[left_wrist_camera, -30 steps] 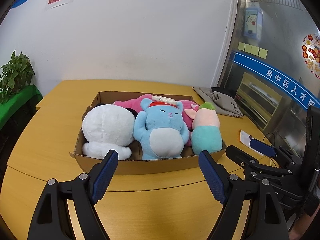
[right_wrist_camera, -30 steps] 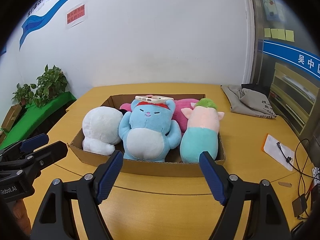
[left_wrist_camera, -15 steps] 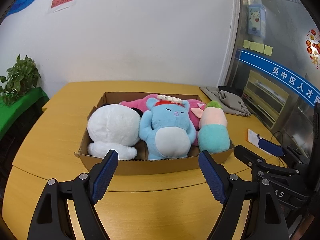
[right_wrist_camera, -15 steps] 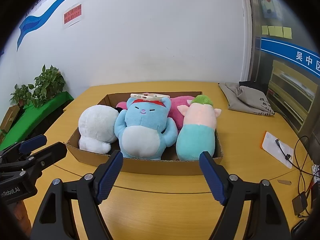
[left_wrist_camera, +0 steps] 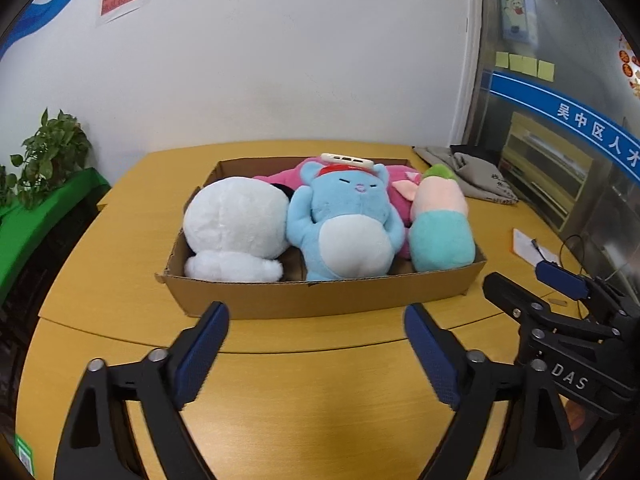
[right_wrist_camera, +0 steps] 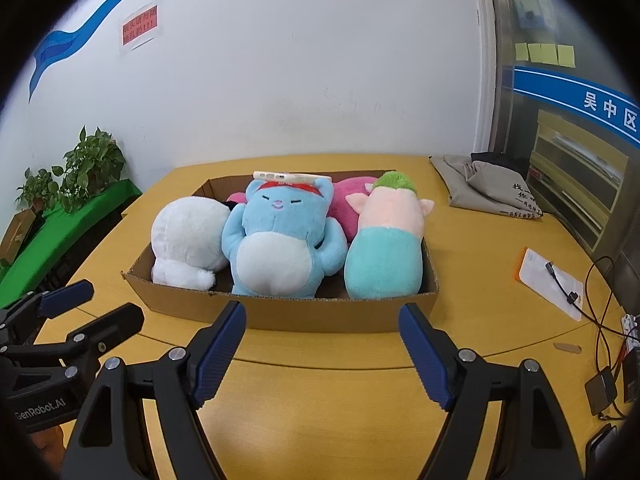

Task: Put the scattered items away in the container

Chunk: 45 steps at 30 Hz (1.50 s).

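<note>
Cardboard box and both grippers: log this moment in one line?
cardboard box: four plush toys inside | left gripper: opening, empty | right gripper: open, empty

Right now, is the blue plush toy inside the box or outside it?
Inside. The blue plush lies in the box, between the white plush and the teal one.

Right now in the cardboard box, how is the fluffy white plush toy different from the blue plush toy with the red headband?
The fluffy white plush toy is plain white with no face showing; the blue plush toy with the red headband shows closed eyes and a pale belly. The white one sits at the box's left end, the blue one in the middle. The blue one has a cream phone case on its head; the white one has nothing. Both sit inside the cardboard box.
</note>
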Each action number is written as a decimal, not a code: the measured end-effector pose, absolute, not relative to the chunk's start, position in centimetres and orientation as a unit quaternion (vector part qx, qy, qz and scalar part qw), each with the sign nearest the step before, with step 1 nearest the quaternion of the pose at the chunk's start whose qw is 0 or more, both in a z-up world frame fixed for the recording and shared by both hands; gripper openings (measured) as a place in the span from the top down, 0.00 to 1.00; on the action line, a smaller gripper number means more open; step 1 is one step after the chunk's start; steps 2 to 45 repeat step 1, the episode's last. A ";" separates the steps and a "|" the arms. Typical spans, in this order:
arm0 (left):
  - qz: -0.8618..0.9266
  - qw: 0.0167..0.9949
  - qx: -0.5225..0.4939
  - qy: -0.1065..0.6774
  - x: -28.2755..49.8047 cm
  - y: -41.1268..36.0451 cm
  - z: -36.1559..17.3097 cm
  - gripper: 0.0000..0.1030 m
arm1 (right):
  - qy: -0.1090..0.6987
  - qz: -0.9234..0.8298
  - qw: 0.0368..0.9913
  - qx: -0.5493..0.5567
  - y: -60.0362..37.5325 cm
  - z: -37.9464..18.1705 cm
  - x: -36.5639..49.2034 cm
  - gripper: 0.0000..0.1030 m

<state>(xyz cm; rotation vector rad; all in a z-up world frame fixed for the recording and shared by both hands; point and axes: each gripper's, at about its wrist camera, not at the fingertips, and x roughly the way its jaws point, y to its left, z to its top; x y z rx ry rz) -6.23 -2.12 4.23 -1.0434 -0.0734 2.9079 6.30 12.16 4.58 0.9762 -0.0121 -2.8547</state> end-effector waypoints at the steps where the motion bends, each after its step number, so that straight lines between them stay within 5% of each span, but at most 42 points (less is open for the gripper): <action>1: 0.941 0.026 -0.338 -0.027 -6.2 -2.1 4.1 0.08 | -0.004 -0.944 0.062 0.324 12.2 4.5 6.4 0.24; 45: 0.941 0.026 -0.338 -0.027 -6.2 -2.1 4.1 0.08 | -0.004 -0.944 0.062 0.324 12.2 4.5 6.4 0.24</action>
